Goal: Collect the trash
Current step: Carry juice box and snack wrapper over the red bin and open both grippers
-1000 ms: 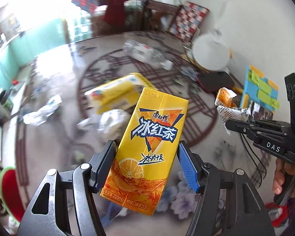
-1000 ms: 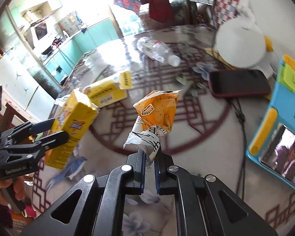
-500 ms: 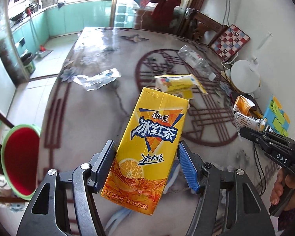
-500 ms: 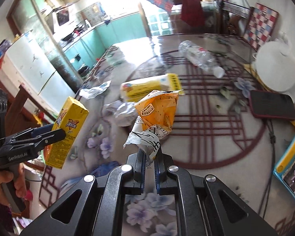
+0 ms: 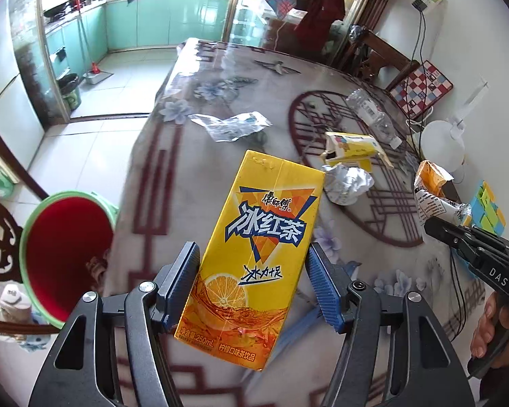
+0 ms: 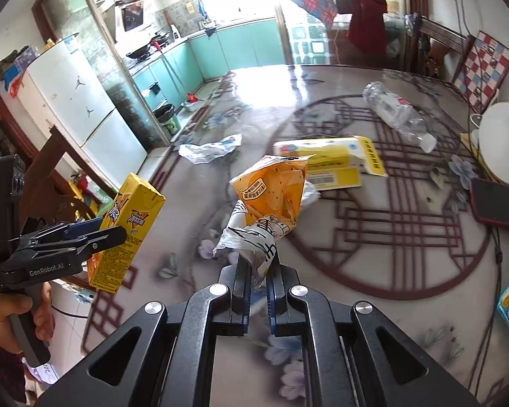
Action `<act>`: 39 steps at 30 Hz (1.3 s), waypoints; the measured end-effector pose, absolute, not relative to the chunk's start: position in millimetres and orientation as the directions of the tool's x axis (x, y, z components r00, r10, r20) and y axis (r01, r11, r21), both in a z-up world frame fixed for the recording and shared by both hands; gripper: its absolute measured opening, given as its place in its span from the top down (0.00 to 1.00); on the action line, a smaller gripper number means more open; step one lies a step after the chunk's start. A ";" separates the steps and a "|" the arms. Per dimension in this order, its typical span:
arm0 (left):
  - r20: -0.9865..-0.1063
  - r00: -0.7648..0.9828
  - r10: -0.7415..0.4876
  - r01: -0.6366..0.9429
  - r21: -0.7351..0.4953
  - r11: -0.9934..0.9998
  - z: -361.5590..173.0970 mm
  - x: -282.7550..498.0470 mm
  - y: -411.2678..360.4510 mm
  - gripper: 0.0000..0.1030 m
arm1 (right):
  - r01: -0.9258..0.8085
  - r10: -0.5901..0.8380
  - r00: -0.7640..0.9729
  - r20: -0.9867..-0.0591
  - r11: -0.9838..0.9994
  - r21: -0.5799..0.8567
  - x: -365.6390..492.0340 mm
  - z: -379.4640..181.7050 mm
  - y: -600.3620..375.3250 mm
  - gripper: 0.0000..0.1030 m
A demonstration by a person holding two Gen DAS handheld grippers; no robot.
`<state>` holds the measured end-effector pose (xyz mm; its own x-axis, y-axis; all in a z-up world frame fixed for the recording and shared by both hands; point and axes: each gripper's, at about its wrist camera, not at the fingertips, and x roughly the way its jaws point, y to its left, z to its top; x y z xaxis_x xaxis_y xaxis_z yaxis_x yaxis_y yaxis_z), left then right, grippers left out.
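Left tongs clamp carton, right tongs pinched shut on wrapper; both swung sideways since earlier, red bin now beside bench.

You carry both grippers leftward across the table: the red bin, out of the left wrist view a second ago, now sits beside the drink carton. The phone and white fan base slide toward the right edge of the right wrist view.
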<state>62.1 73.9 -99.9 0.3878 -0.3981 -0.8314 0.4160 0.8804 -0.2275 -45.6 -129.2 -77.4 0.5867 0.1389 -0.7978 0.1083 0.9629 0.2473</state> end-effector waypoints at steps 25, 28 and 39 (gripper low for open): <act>-0.841 0.452 -0.297 0.191 -0.234 0.953 -127.3 109.6 242.8 0.38 | -0.122 0.232 0.574 -0.785 0.973 0.199 29.4 -66.1 36.4 0.94; -0.847 0.450 -0.282 0.172 -0.228 0.958 -133.9 115.8 256.2 0.38 | -0.156 0.249 0.571 -0.782 0.968 0.194 40.0 -62.8 51.9 0.94; -0.882 0.406 -0.238 0.126 -0.204 0.971 -160.7 135.5 287.9 0.38 | -0.314 0.327 0.547 -0.771 0.933 0.174 70.5 -62.6 117.7 0.94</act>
<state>135.5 287.9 -160.7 0.4065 -0.2381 -0.8821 0.1261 0.9708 -0.2039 70.5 117.7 -62.6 0.5469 0.3274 -0.7705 -0.3137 0.9334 0.1741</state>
